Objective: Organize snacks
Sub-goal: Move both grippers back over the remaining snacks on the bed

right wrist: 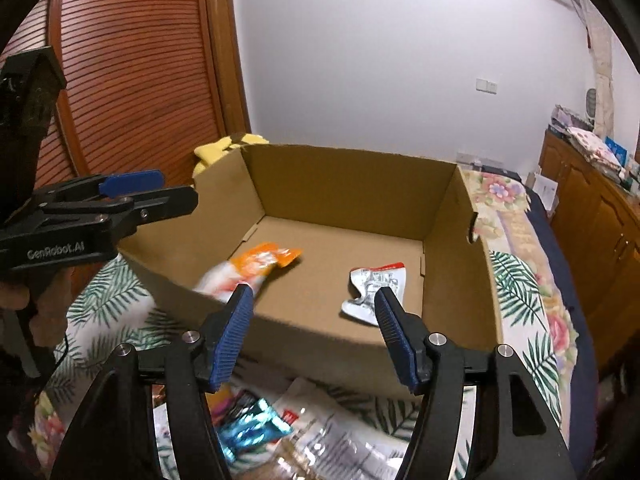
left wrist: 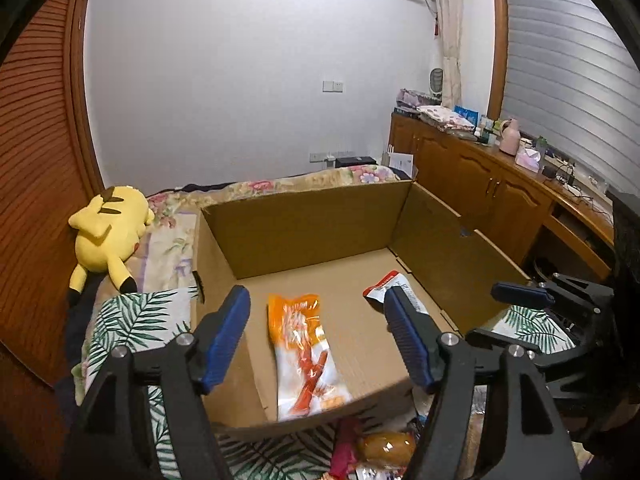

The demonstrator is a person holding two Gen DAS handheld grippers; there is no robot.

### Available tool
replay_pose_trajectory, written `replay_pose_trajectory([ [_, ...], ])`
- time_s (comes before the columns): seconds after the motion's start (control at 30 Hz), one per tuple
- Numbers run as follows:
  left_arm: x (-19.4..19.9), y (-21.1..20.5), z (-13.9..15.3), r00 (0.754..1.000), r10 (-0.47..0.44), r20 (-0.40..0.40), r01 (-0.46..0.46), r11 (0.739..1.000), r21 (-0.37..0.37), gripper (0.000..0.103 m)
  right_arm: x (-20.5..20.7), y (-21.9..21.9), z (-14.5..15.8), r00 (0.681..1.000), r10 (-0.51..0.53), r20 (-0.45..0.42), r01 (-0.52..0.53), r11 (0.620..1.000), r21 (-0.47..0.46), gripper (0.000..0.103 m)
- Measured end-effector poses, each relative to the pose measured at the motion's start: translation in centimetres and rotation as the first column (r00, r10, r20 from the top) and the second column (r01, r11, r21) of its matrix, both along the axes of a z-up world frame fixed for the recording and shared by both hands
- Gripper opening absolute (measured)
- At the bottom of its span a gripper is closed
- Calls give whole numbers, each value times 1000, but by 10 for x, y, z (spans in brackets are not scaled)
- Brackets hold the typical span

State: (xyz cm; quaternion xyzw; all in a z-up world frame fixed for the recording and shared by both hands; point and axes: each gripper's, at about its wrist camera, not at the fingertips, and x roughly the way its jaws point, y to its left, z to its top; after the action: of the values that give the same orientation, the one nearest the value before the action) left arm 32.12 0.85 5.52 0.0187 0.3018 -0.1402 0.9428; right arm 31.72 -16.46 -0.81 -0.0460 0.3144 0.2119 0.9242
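Note:
An open cardboard box (left wrist: 304, 224) (right wrist: 344, 184) sits on the bed. An orange and white snack packet (left wrist: 302, 354) (right wrist: 248, 270) lies on the box floor at the left. A silver and red snack packet (left wrist: 394, 290) (right wrist: 374, 286) lies on the box floor at the right. My left gripper (left wrist: 316, 312) is open and empty above the box's near edge. My right gripper (right wrist: 314, 308) is open and empty, also above the near edge. The right gripper shows at the right of the left wrist view (left wrist: 532, 300). The left gripper shows at the left of the right wrist view (right wrist: 136, 192). Several loose snack packets (right wrist: 260, 424) (left wrist: 380, 446) lie on the bed in front of the box.
A yellow plush toy (left wrist: 110, 234) lies on the bed left of the box. A wooden cabinet (left wrist: 480, 184) with clutter stands on the right. A wooden louvred door (right wrist: 132, 80) is on the left. The bedspread (right wrist: 520, 280) has a leaf and flower print.

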Motion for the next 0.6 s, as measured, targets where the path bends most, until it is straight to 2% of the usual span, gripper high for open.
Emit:
replay_pose_trajectory([
  [0.3,-61,8,13,998,-23,58,24,999,-24,72,-64,-15,5,999,12,39,-14,999,44,65],
  [0.6,-112,4,-16,997,-65,45,68,996,-50,72,-112,-34,-24,999,-38,10,38,999,26,65],
])
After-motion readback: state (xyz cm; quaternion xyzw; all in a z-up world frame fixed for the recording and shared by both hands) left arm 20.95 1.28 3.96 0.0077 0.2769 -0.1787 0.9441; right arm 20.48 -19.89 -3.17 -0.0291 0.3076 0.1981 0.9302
